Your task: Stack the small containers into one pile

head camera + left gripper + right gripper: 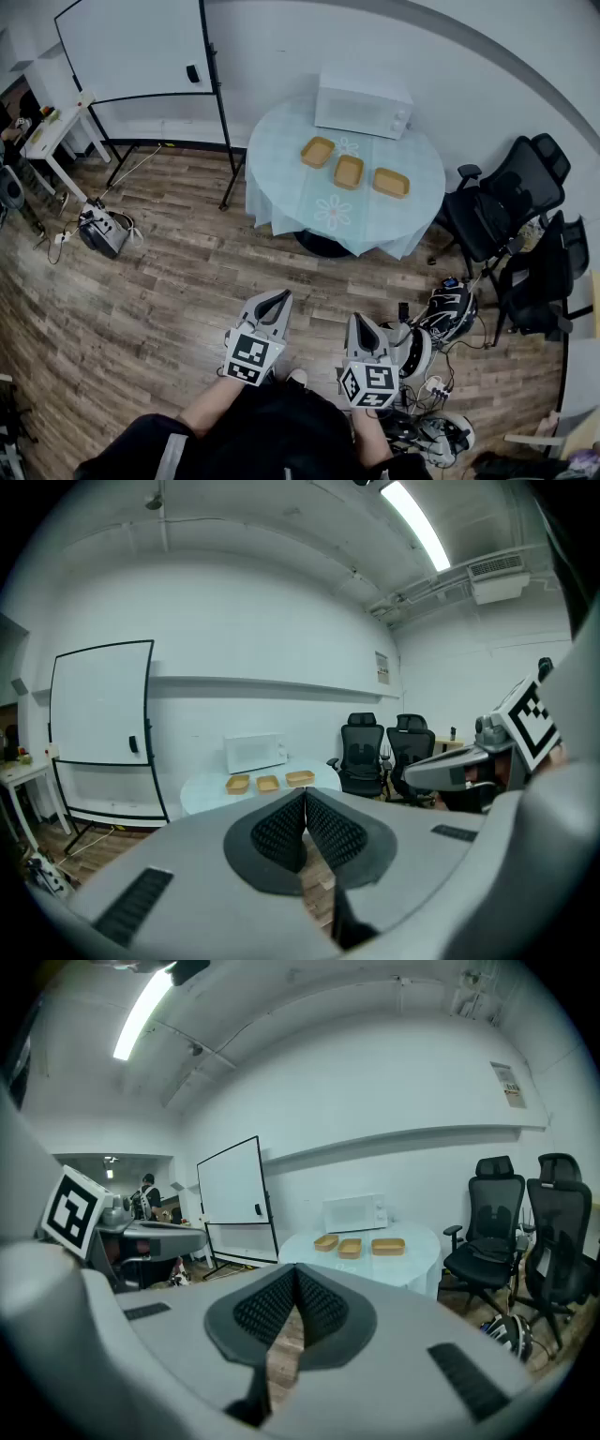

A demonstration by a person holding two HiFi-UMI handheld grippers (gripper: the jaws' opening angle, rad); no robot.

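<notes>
Setting: round table point(281, 183) under a pale cloth, across a wooden floor point(159, 281) from the person, white microwave point(364, 103) at its far edge.
Containers: three small, shallow and tan, in a row in front of the microwave: left container point(318, 151), middle container point(349, 172), right container point(391, 182). Near each other but apart, none stacked yet.
Left gripper point(306, 792): jaws closed, pads meeting, nothing between them. Held low before the body, well apart from the table.
Right gripper point(295, 1270): jaws likewise together and empty, just beside the left one.
Likely handling: probably light, thin-walled and fairly stiff. Apt to slide on the cloth or tip if pinched off-centre.
Where to take hold: probably mid-length on one side wall at the rim, one pad inside and one outside.
</notes>
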